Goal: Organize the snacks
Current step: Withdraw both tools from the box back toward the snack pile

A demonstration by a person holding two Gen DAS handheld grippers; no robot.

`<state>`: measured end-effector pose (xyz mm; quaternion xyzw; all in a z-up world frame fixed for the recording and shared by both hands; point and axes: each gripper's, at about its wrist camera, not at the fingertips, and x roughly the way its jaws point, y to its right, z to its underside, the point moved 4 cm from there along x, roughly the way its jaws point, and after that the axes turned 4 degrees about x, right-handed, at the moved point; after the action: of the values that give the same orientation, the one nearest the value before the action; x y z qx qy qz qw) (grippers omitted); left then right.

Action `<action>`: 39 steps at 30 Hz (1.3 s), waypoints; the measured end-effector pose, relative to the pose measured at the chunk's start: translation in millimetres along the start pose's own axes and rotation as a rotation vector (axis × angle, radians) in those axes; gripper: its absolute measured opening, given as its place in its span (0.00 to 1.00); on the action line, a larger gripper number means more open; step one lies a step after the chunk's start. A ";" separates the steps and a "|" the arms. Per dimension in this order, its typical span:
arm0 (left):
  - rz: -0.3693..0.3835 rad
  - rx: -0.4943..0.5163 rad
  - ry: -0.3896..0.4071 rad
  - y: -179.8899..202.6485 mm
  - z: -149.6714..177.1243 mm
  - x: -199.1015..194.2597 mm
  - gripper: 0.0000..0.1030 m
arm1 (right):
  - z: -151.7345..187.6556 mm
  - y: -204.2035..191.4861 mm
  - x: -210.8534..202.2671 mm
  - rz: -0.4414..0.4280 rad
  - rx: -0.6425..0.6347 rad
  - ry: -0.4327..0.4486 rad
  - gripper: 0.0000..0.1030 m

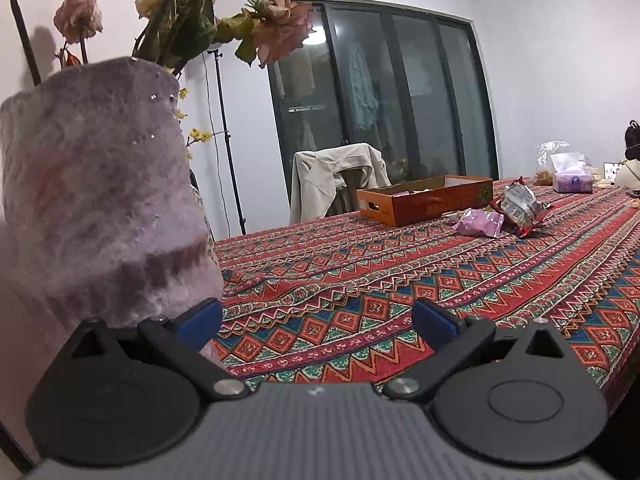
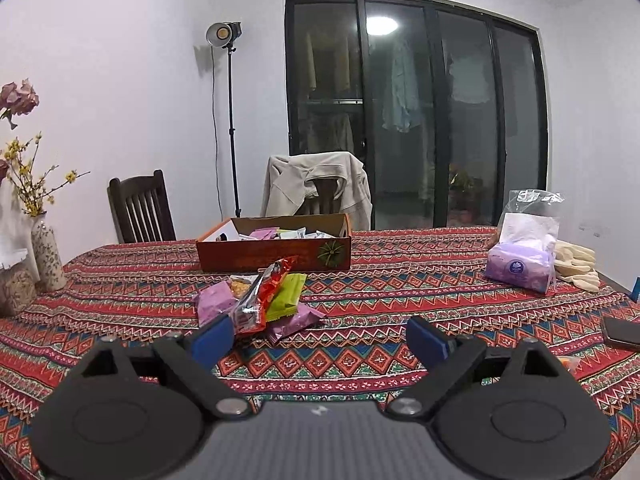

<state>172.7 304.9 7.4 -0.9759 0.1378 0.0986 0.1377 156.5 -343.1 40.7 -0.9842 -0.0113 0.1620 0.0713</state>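
A red, blue and green patterned tablecloth (image 2: 400, 292) covers the bench. Behind it stand white walls, a dark glass sliding door (image 2: 416, 108), a studio lamp on a stand (image 2: 225, 34), a dark wooden chair (image 2: 140, 210) and a second chair draped with a beige jacket (image 2: 320, 188). A pack of purple tissues (image 2: 520, 268) and pale gloves (image 2: 576, 268) lie at 2 o'clock in the right wrist view.

The right tool (image 2: 320, 338) hovers over the bench, jaws spread wide and holding nothing. A pile of snack packets (image 2: 264, 300), in red, green and pink wrappers, lies just ahead at 11 o'clock, near its left finger. Beyond the pile, at 12 o'clock, sits the orange cardboard box (image 2: 276, 250) with more packets inside.

The left tool (image 1: 316, 318) is likewise spread wide and holding nothing. A fuzzy pink vase of dried flowers (image 1: 100, 192) looms at 10 o'clock beside its left finger. The box (image 1: 424, 200) and snack packets (image 1: 504, 212) lie well away at 1 o'clock.
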 end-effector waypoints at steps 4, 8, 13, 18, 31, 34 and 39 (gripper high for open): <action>-0.018 0.031 -0.012 2.3 1.8 -2.9 1.00 | 2.6 0.0 0.4 -0.004 0.004 -0.004 0.90; -0.014 0.040 -0.018 1.0 2.9 -6.7 1.00 | 4.6 -1.4 2.0 -0.008 0.004 -0.009 0.90; -0.019 0.056 -0.032 0.5 4.2 -9.2 1.00 | 5.0 -1.3 3.2 -0.015 0.007 -0.008 0.90; -0.024 0.083 -0.060 0.8 4.2 -13.0 1.00 | 7.0 0.0 4.0 -0.021 0.008 -0.012 0.90; -0.110 0.169 0.003 12.2 -31.1 -48.7 1.00 | 5.2 -1.1 12.0 -0.060 0.017 -0.011 0.90; -0.059 0.161 0.031 28.6 -42.4 -49.2 1.00 | 6.2 0.8 18.2 -0.066 0.012 -0.023 0.90; 0.003 0.182 0.056 68.7 -63.0 -34.2 1.00 | 5.2 9.2 29.8 -0.059 0.005 -0.041 0.90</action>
<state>129.8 231.0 58.1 -0.9615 0.1516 0.0584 0.2216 183.1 -350.1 25.0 -0.9797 -0.0415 0.1798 0.0785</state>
